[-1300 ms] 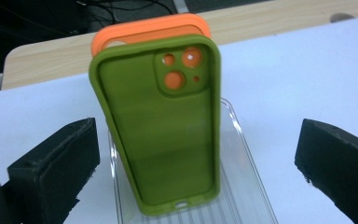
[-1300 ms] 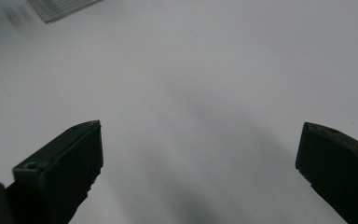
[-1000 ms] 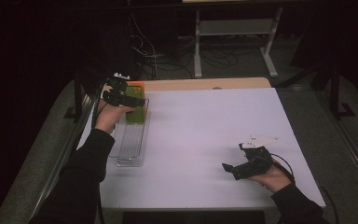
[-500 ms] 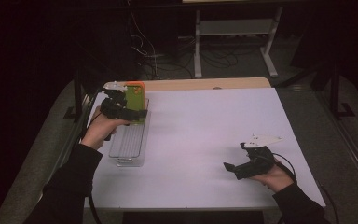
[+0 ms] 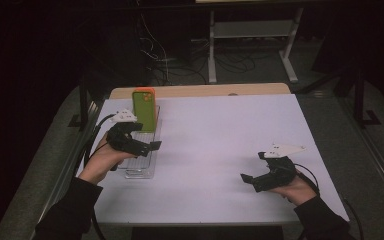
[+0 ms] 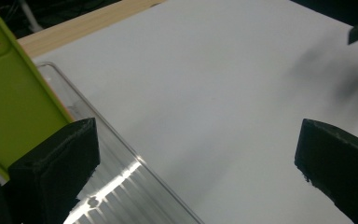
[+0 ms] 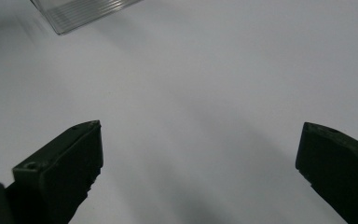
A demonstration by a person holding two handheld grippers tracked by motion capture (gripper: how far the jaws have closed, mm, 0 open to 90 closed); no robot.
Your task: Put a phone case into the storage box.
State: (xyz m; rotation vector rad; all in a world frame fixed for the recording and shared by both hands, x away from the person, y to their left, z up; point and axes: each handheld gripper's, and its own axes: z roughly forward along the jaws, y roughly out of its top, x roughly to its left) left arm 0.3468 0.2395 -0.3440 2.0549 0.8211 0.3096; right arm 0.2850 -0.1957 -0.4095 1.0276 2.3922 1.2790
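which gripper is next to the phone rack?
The left gripper, open over the clear rack holding the green phone; the right gripper sits far across the table.

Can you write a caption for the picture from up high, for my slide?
A green phone stands upright in a clear rack while the left gripper and right gripper wait, jaws open, over the white table.

phone (image 5: 145, 111) stands upright at the far end of the rack (image 5: 141, 161), which sits on the table's (image 5: 220, 150) left side.
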